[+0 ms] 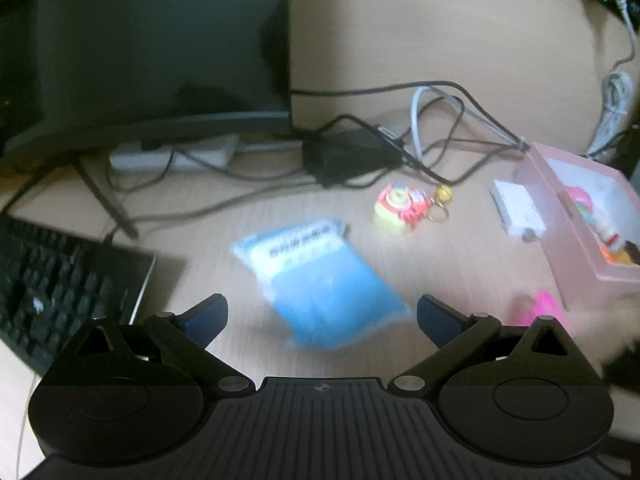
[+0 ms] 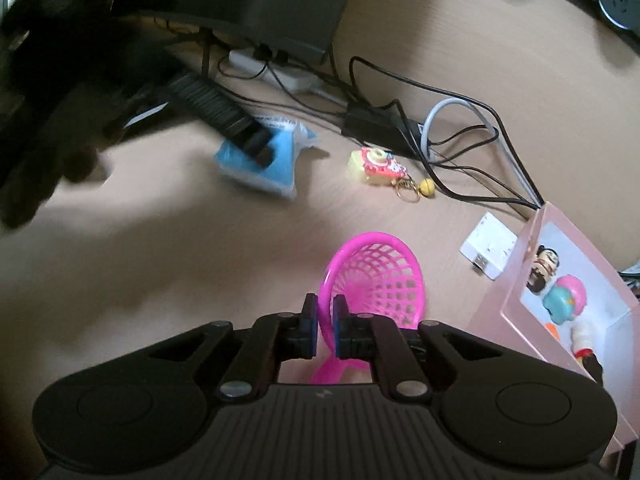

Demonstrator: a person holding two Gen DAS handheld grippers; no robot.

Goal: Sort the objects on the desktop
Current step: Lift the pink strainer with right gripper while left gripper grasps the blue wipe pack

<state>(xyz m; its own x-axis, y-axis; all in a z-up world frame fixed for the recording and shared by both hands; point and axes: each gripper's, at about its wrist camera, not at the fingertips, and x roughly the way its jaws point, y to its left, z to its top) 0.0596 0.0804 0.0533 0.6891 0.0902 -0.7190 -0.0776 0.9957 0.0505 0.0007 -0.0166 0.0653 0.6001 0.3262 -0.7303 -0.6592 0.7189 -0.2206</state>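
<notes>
Right wrist: right claw point(image 2: 325, 312) pinches pink basket point(image 2: 374, 280); left claw point(image 1: 322, 314) gapes before blue packet point(image 1: 320, 276).

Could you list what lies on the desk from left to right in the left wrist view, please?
keyboard → blue packet → toy camera keychain → white adapter → pink box

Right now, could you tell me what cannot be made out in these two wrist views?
- Print on the blue packet: motion-blurred in the left wrist view; in the right wrist view the left gripper covers it.
- Pink box contents: cut off by the frame edge in both views.
- Pink basket: its base is hidden behind the right gripper, which is shut on its rim.
- Keyboard key legends: too blurred.
</notes>
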